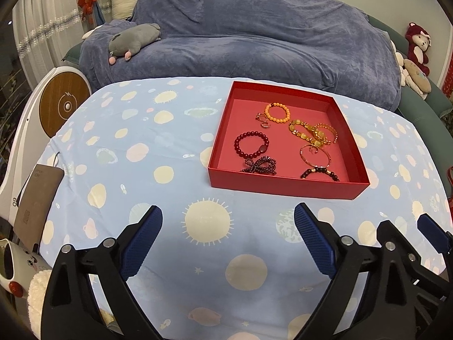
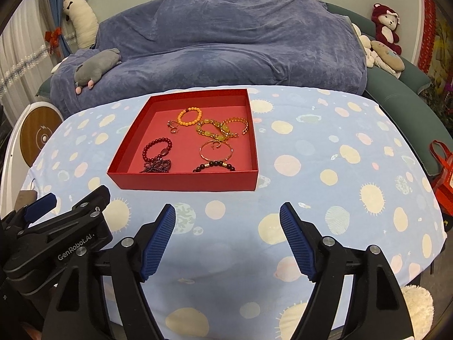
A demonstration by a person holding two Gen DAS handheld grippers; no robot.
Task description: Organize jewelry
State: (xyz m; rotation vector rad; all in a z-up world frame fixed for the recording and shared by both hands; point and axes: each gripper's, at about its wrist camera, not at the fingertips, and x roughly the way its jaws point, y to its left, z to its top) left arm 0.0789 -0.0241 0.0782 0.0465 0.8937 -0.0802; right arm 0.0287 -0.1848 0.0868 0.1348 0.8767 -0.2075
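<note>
A shallow red box (image 1: 280, 184) (image 2: 184, 180) sits on the table ahead of both grippers. Inside lie several bracelets: an orange bead one (image 1: 277, 112) (image 2: 189, 116), a dark red bead one (image 1: 251, 144) (image 2: 157, 148), yellow stone and gold ones (image 1: 312, 133) (image 2: 216, 130), a thin gold bangle (image 1: 314, 154) (image 2: 216, 150), a purple strand (image 1: 259, 167) (image 2: 157, 166) and a dark bead one (image 1: 320, 172) (image 2: 214, 165). My left gripper (image 1: 228, 216) is open over bare cloth, nothing between its fingers. My right gripper (image 2: 227, 214) is open too, empty, just right of the left one.
The table wears a light blue cloth with sun and planet prints (image 1: 141, 153) (image 2: 339, 153). Behind it stands a sofa under a blue-grey cover (image 1: 254, 42) with plush toys (image 1: 133, 41). A brown card (image 1: 36, 201) lies at the left table edge; a red bag (image 2: 443, 175) hangs right.
</note>
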